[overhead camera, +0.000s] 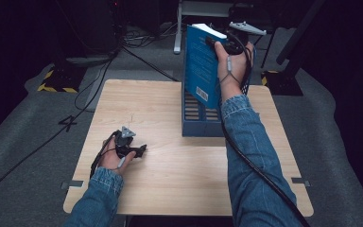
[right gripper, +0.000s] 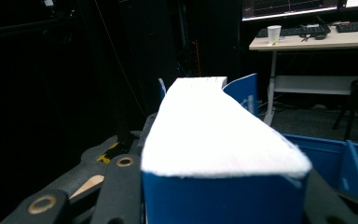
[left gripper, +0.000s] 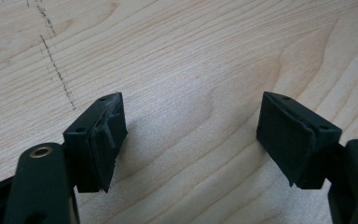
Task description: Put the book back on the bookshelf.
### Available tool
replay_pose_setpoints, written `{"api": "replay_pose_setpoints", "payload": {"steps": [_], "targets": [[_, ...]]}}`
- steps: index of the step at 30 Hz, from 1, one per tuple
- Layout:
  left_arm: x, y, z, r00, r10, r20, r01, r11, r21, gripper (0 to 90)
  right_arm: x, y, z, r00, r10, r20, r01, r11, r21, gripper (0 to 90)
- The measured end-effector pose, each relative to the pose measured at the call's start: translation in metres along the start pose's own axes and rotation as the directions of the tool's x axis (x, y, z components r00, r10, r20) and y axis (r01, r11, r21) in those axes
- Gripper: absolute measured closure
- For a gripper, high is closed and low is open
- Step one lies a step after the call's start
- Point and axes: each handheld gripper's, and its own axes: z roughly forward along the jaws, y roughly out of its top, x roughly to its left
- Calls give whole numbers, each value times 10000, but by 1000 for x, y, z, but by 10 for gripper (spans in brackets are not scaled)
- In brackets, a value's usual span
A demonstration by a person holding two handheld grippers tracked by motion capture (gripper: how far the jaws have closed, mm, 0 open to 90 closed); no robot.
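A blue paperback book (overhead camera: 201,66) is held upright in the air, over the far end of a blue slotted rack (overhead camera: 196,124) that stands on the wooden table (overhead camera: 170,175). My right gripper (overhead camera: 213,43) is shut on the book's top corner. In the right gripper view the book's white page edge (right gripper: 219,135) runs away from me between the two jaws of the right gripper (right gripper: 223,205), and the rack's blue wall (right gripper: 335,156) lies below to the right. My left gripper (overhead camera: 141,150) rests on the table at the left, open, its pads (left gripper: 107,140) wide apart over bare wood (left gripper: 168,56).
Cables and black stand bases (overhead camera: 59,78) lie on the grey floor beyond the table. A desk with a cup (right gripper: 273,33) stands far off. The table's near half is bare wood.
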Motion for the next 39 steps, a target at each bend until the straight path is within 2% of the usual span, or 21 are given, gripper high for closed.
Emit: {"api": "replay_pose_setpoints", "payload": {"steps": [4, 9, 11, 17, 22, 28, 32, 34, 36, 39], "targets": [[0, 0, 0, 10000, 2, -5, -2, 10000, -5, 243, 7, -1, 9, 9995, 316, -13, -316, 9995, -91, 616], [0, 0, 0, 10000, -3, -23, 3, 10000, -27, 243, 12, -5, 20, 9998, 90, 200, -90, 10000, -20, 615], [0, 0, 0, 10000, 8, 39, -8, 10000, 50, 243, 11, -7, 25, 9995, 231, 224, -232, 9997, 56, 615], [0, 0, 0, 10000, 17, 53, -18, 10000, 39, 243, 15, -8, 22, 9998, 116, 142, -121, 9995, 293, 614], [0, 0, 0, 10000, 16, 13, -16, 10000, 21, 243, 25, -2, 0, 9996, -258, -78, 261, 9985, 486, 614], [0, 0, 0, 10000, 40, -12, -40, 10000, 23, 243, 33, 7, -48, 9953, -558, -786, 589, 9975, 379, 614], [0, 1, 0, 10000, 35, -60, -35, 10000, 48, 243, 39, 13, -72, 9871, -614, -1477, 676, 9970, 375, 614], [0, 1, 0, 10000, 12, -78, -12, 10000, 43, 243, 47, 17, -82, 9803, -778, -1816, 856, 9957, 352, 614], [0, 1, 1, 10000, -16, -89, 16, 10000, 54, 242, 54, 18, -87, 9726, -898, -2143, 982, 9947, 290, 614], [-1, 2, 2, 9999, -16, -136, 16, 10000, 6, 242, 63, 21, -87, 9623, -788, -2603, 892, 9956, 286, 614]]}}
